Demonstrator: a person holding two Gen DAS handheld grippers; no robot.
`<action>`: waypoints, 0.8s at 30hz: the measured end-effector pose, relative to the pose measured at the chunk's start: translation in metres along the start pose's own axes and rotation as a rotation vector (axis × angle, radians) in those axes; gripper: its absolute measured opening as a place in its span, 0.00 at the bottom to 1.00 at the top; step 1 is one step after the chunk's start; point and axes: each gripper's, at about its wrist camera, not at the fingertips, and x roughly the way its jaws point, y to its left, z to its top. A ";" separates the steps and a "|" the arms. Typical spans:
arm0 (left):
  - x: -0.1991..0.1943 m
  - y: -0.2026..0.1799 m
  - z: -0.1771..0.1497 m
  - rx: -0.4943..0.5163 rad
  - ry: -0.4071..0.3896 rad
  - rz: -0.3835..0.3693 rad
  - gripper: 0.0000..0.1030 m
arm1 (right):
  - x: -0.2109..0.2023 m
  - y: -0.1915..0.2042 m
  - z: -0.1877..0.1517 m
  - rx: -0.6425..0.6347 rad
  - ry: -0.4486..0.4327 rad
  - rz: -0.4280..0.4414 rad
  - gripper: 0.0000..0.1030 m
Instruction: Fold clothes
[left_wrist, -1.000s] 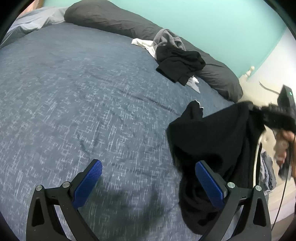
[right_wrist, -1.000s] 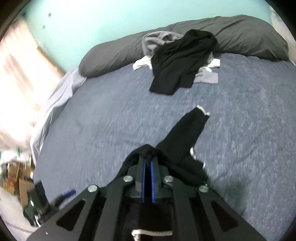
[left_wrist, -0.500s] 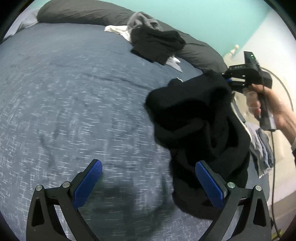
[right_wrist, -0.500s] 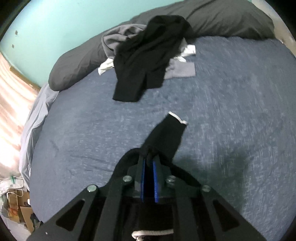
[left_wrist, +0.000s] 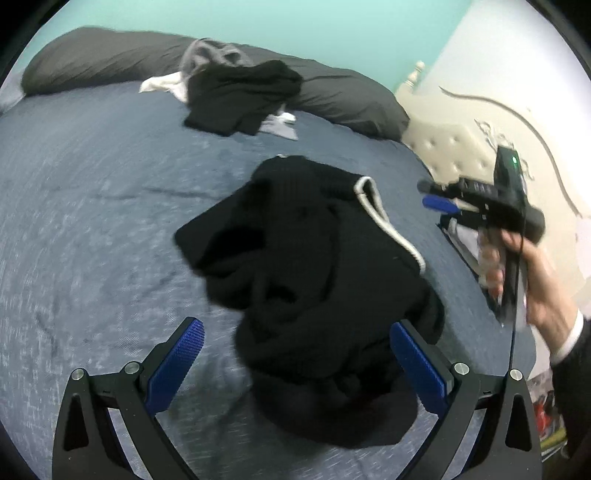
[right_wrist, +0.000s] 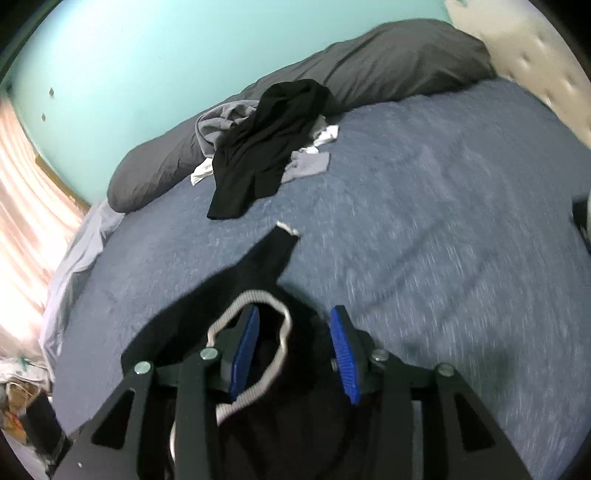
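We've got both grippers gaping, holding nothing — black garment (left_wrist: 314, 280) heaped centre-frame btwn left gripper (left_wrist: 295, 362) pads, right gripper (right_wrist: 291, 350) just above it.

Both pictures are a bit blurry and bend round at the dark edges. Bright light, maybe from a window (right_wrist: 26, 206), washes out the right wrist view's left side.
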 end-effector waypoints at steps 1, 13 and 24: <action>0.002 -0.007 0.003 0.012 0.004 0.000 1.00 | -0.006 -0.005 -0.008 0.018 -0.010 0.007 0.40; 0.042 -0.081 0.024 0.156 0.069 -0.004 1.00 | -0.055 -0.055 -0.090 0.177 -0.127 0.034 0.50; 0.064 -0.088 0.028 0.201 0.084 0.083 0.99 | -0.053 -0.084 -0.125 0.252 -0.143 0.021 0.50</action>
